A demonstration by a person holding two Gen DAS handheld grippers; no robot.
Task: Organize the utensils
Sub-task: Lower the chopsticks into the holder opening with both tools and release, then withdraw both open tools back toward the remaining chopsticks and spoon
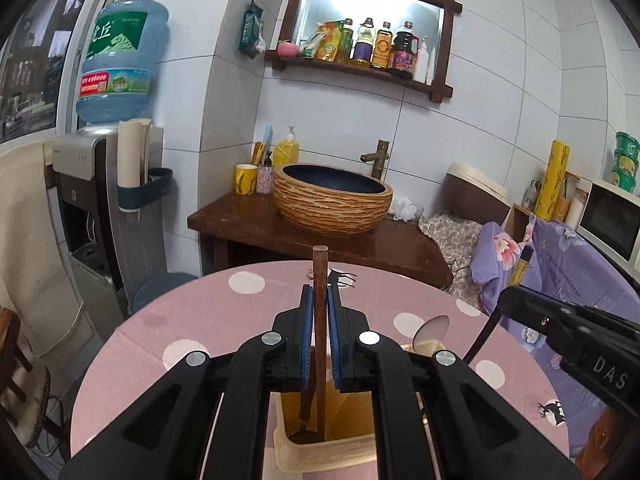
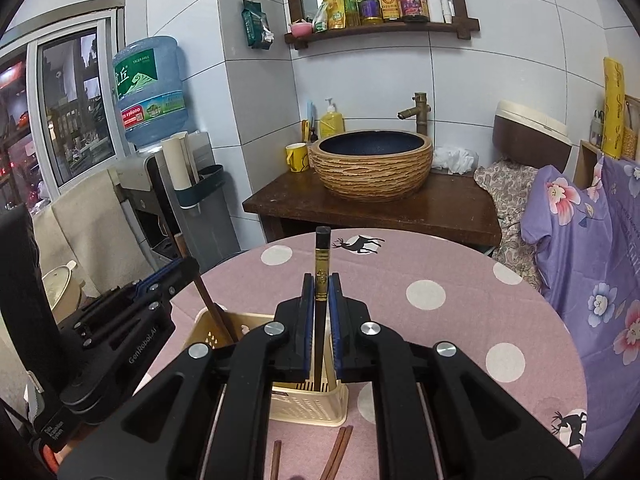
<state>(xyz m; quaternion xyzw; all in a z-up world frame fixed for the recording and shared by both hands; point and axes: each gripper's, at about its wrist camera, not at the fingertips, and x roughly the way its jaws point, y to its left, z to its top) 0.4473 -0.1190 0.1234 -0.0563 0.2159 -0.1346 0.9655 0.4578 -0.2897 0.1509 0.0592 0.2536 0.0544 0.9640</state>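
My left gripper [image 1: 320,300] is shut on a brown wooden-handled utensil [image 1: 320,276], held upright with its lower end down inside a beige slotted utensil holder [image 1: 320,454] on the pink dotted table. A metal spoon [image 1: 431,330] stands in the holder to the right. My right gripper [image 2: 321,286] is shut on a black chopstick with a gold band [image 2: 322,264], upright, its lower end in the same holder [image 2: 308,406]. The left gripper [image 2: 168,276] with its wooden utensil [image 2: 208,300] shows at the left of the right wrist view.
Loose brown chopsticks [image 2: 338,452] lie on the round table [image 2: 440,320] in front of the holder. Behind the table stand a wooden counter with a woven basin [image 2: 372,168], a water dispenser [image 1: 104,184] at left and purple floral cloth [image 2: 580,248] at right.
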